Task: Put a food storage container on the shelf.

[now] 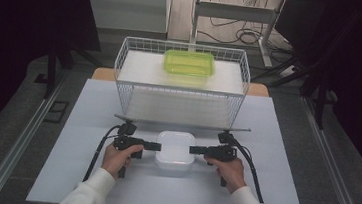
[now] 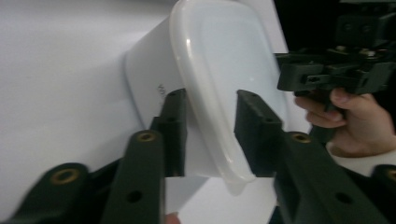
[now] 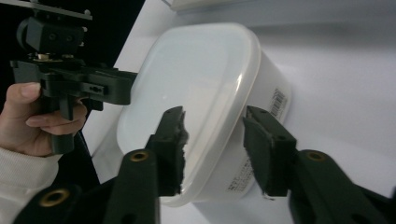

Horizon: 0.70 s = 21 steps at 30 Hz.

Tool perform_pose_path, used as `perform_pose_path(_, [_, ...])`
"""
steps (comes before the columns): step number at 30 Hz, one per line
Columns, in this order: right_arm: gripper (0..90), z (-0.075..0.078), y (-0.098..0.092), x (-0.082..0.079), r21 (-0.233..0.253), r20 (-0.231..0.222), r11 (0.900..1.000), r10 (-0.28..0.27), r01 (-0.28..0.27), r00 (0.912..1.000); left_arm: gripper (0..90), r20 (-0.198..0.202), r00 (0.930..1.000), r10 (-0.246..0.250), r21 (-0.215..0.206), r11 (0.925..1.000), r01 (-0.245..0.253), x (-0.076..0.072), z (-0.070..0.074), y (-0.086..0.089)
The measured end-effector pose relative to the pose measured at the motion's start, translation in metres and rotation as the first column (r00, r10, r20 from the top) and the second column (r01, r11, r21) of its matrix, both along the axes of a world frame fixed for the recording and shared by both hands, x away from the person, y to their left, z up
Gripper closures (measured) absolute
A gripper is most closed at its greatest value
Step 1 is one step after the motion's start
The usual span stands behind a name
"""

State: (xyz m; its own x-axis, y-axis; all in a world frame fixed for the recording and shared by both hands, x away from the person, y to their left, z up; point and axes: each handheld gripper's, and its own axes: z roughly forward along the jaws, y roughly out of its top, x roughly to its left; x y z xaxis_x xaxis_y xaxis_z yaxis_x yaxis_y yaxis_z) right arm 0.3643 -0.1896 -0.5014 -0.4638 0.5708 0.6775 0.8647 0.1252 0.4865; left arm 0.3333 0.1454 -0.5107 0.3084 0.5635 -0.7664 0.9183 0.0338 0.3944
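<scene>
A white lidded container [image 1: 175, 150] sits on the table's white board, between my two grippers. My left gripper [image 1: 157, 146] points at its left edge and my right gripper [image 1: 193, 149] at its right edge. In the left gripper view the jaws [image 2: 210, 100] stand open, one on each side of the lid's rim [image 2: 224, 60], with a gap showing. The right gripper view has the jaws [image 3: 215, 116] open as well, straddling the opposite rim of the container [image 3: 196, 79]. Each view also catches the other hand's gripper [image 2: 327, 74] [image 3: 93, 84] across the lid.
A white wire basket [image 1: 125, 84] stands just behind the container, with a green lidded box [image 1: 189, 62] resting on a white surface inside it. The white board [image 1: 86, 173] stretches left, right and towards me. Dark floor and cables lie beyond.
</scene>
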Motion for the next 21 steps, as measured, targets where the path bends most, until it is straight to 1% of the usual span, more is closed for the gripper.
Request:
perform_pose_path(2, [65.9, 0.001, -0.002, 0.0, 0.012, -0.007, 1.0, -0.015, 0.015, 0.9999, 69.1, -0.003, 1.0, 0.006, -0.008, 1.0, -0.006, -0.002, 0.001, 0.001])
perform_pose_path(3, [66.8, 0.002, -0.003, -0.001, 0.016, -0.018, 1.0, -0.017, 0.017, 0.9997, 69.8, -0.004, 1.0, 0.007, -0.013, 0.9999, -0.007, -0.002, 0.001, 0.002])
perform_pose_path(6, [68.5, 0.003, -0.004, -0.004, 0.02, -0.02, 0.999, -0.029, 0.03, 0.9994, 71.6, -0.01, 0.9999, 0.004, -0.035, 0.9994, -0.004, -0.004, 0.0, 0.004])
perform_pose_path(9, [70.0, 0.004, -0.005, -0.007, 0.028, -0.016, 0.999, -0.027, 0.028, 0.9995, 73.1, 0.001, 1.0, 0.0, -0.033, 0.9995, 0.0, -0.008, 0.002, 0.005])
perform_pose_path(13, [70.9, 0.007, -0.004, -0.012, 0.014, 0.011, 1.0, -0.02, 0.02, 0.9998, 75.1, 0.003, 1.0, -0.001, -0.046, 0.999, 0.002, -0.011, 0.003, 0.007])
perform_pose_path(19, [75.4, 0.012, -0.003, -0.016, 0.012, 0.053, 1.0, -0.01, 0.01, 0.9985, 79.8, 0.033, 0.9994, 0.008, -0.046, 0.9989, -0.006, -0.015, 0.008, 0.009])
perform_pose_path(20, [75.7, 0.012, -0.004, -0.016, 0.009, 0.067, 1.0, -0.01, 0.009, 0.9977, 79.9, 0.038, 0.9993, 0.004, -0.041, 0.9991, -0.002, -0.015, 0.009, 0.009])
perform_pose_path(21, [75.6, 0.013, -0.003, -0.016, 0.008, 0.069, 1.0, -0.01, 0.009, 0.9975, 80.0, 0.044, 0.999, 0.003, -0.035, 0.9994, -0.001, -0.015, 0.01, 0.009])
